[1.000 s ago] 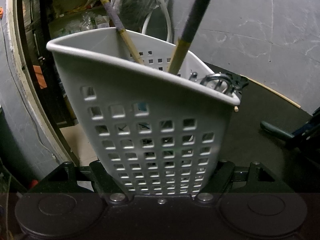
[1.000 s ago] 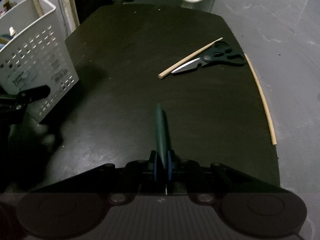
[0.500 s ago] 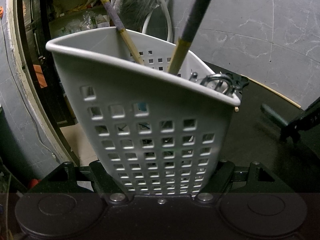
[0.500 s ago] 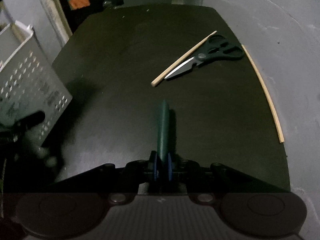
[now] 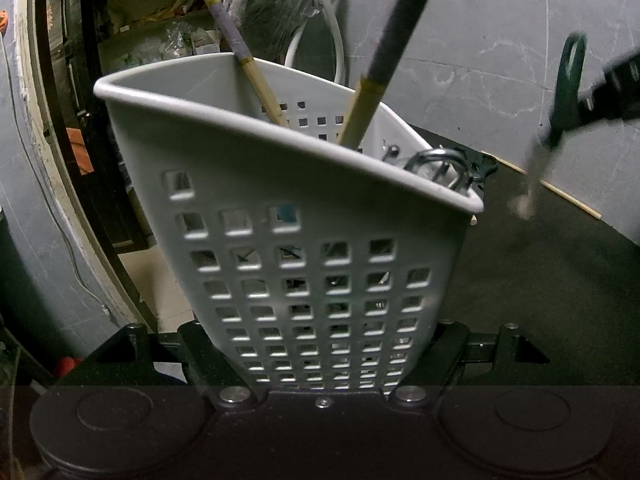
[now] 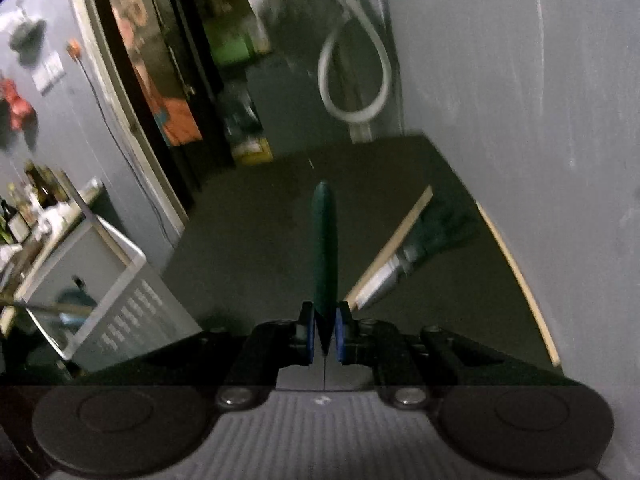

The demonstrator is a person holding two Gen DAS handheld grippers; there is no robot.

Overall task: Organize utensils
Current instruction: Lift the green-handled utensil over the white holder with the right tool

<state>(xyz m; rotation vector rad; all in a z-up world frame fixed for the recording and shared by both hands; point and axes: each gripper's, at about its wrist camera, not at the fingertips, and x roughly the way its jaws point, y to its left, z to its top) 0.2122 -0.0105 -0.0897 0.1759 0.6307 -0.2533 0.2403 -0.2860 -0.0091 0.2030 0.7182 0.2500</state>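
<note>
Left gripper [image 5: 320,364] clamps the white basket [image 5: 304,216] steady as a receptacle, while right gripper [image 6: 324,334], nearly closed, pinches a green-handled utensil [image 6: 325,248] for loading.

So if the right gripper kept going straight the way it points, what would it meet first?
Probably the bare dark tabletop. The right gripper, jaws shut on the green-handled utensil, aims between the white basket and the scissors. Depth is unclear in this blurred view.
</note>
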